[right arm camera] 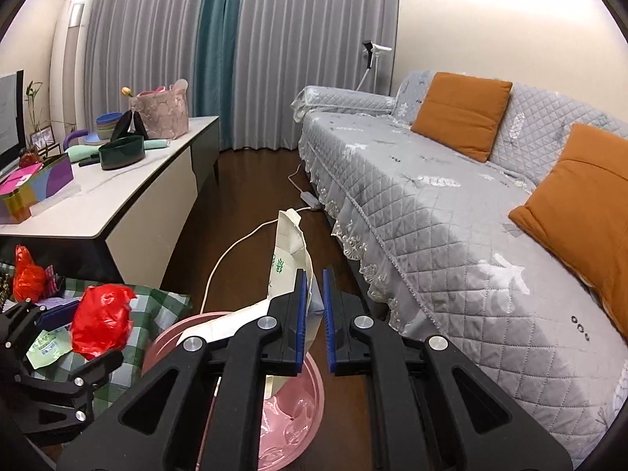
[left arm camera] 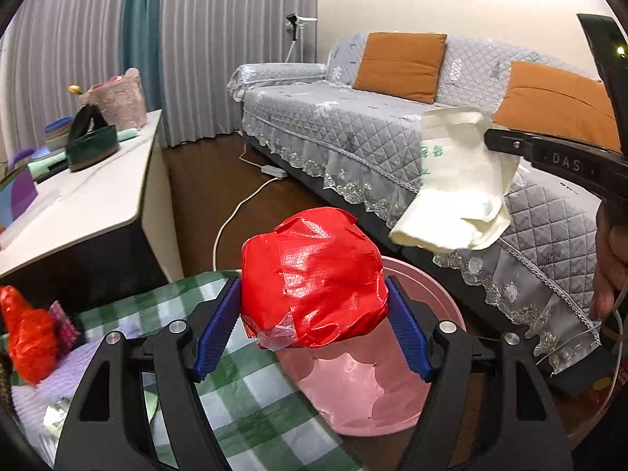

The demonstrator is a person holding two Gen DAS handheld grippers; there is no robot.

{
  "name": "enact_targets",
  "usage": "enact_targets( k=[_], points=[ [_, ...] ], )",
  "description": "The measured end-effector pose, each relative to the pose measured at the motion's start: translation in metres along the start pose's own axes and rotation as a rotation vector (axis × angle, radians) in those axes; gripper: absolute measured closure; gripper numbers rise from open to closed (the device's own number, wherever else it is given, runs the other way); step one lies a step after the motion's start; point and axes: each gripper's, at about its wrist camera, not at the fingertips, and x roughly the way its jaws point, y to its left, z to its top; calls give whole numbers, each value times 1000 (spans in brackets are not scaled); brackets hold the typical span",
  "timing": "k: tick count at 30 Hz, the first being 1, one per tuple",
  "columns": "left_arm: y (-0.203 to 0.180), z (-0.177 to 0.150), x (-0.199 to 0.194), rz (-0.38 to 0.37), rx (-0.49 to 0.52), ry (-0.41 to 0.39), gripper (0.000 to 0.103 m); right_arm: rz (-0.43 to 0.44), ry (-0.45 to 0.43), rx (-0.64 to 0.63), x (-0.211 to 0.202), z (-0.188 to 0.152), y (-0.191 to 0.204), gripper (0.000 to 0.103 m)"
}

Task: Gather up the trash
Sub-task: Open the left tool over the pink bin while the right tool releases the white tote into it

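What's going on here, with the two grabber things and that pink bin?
A person is collecting trash with a handheld gripper in each hand. The left gripper is clamped on a crumpled red plastic bag, held at the edge of the green checked tablecloth, next to the pink bin. The right gripper is shut on a white paper bag above the bin. Neither piece has been dropped in. More red plastic lies on the table.

Pink bin (right arm camera: 314,400): rim partly hidden behind the right hand-held gripper (right arm camera: 314,314). White paper bag (left arm camera: 463,188): green print too small to read.
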Motion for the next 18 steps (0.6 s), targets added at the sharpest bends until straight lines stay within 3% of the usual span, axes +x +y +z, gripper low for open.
enact_targets(
  k=[2,4,5,6,12,18],
  points=[
    [2,0,4,-25,1,4,31,16,21,4,4,0,1,89],
    [3,1,6,-36,7,12,26,5,25,4,5,1,4,70],
    [5,1,6,-33,8,14,25,2,16,12,3,2,5,51],
    [7,2,5,-34,4,13,24,0,8,18,1,4,6,44],
    [25,1,-16,-29,-48,2,24,21,-16,25,-6,12,19,44],
    [33,-3,-53,-1,-64,-14,25,46,-98,41,-28,20,31,44]
  ],
)
